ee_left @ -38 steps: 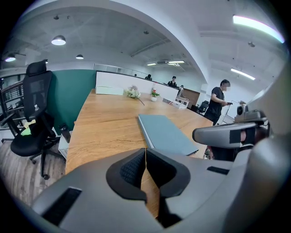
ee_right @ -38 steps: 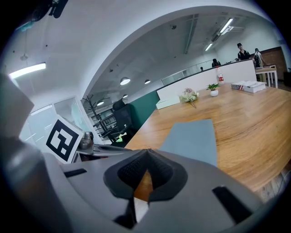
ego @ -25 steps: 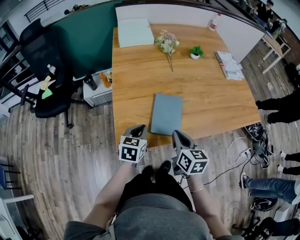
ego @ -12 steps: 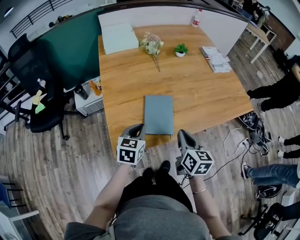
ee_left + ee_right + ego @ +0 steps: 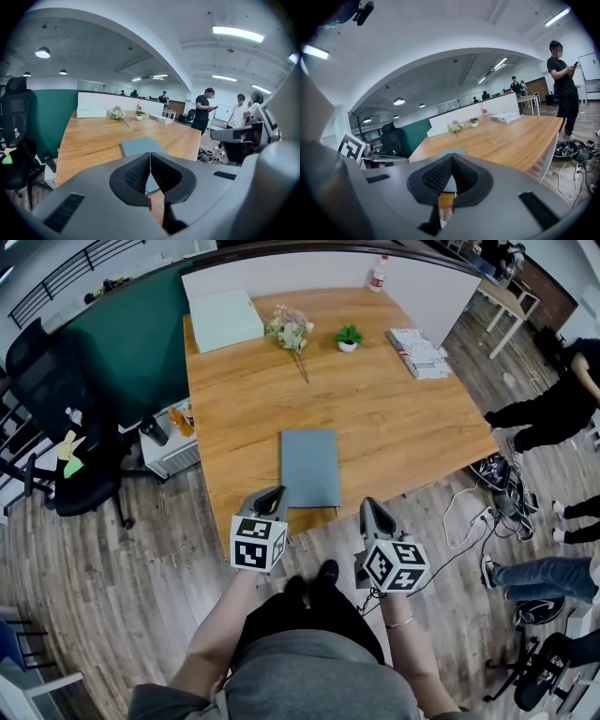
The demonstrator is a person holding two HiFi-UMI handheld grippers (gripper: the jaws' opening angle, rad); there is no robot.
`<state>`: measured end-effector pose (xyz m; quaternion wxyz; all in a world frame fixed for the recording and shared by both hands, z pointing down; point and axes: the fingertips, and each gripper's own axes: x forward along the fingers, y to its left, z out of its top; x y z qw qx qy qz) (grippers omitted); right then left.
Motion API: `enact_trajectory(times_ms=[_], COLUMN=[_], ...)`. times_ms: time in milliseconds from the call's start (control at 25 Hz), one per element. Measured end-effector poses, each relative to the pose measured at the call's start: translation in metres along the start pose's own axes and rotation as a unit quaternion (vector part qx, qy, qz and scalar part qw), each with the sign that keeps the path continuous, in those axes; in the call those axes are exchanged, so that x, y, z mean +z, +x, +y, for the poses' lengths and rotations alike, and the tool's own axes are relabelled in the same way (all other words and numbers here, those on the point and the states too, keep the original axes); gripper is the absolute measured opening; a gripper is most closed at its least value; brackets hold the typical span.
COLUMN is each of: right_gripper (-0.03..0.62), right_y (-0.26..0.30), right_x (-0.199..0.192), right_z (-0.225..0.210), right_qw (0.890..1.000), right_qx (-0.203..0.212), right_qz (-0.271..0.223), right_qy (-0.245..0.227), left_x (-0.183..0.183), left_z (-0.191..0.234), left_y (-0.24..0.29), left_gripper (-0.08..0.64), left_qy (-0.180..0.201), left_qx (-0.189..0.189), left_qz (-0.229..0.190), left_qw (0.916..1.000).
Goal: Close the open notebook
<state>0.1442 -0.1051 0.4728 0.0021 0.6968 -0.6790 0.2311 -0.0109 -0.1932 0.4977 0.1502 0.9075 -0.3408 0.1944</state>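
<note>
Seen from the head view, the wooden tabletop [image 5: 394, 427] carries a pale flat box [image 5: 225, 320] at 11 o'clock from its middle, a bouquet of flowers [image 5: 288, 329] just right of the box, a small potted plant [image 5: 348, 336] near 12 o'clock, and a stack of magazines [image 5: 417, 352] at 2 o'clock. A bottle [image 5: 378, 273] stands beyond the far edge at 1 o'clock. A green partition [image 5: 141, 343] runs along the left side, with a low drawer cabinet [image 5: 173, 444] and a black office chair [image 5: 56, 427] at 9 o'clock. Cables [image 5: 483, 517] lie on the wood floor [image 5: 122, 596] at 4 o'clock, and a person in black [image 5: 548, 404] stands at 3 o'clock.
</note>
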Motion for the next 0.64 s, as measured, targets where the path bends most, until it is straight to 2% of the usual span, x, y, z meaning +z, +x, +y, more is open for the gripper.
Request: enact_trajectory(times_ms=[200, 640], right_gripper=[0.002, 0.002], right_y=[-0.002, -0.006], right_x=[-0.003, -0.004], right_z=[-0.004, -0.012], right_qw=[1.0, 1.0], right_qx=[-0.014, -0.028], right_qz=[0.002, 0.005], right_qy=[0.008, 0.001], left_x=[-0.002, -0.003], left_z=[-0.001, 0.002], left_y=[-0.001, 0.006], left_gripper=[0.025, 0.025], left_qy=[0.012, 0.0], left_qx=[-0.001, 0.002], left_qz=[0.006, 0.003], left_qw=[0.9999, 1.0])
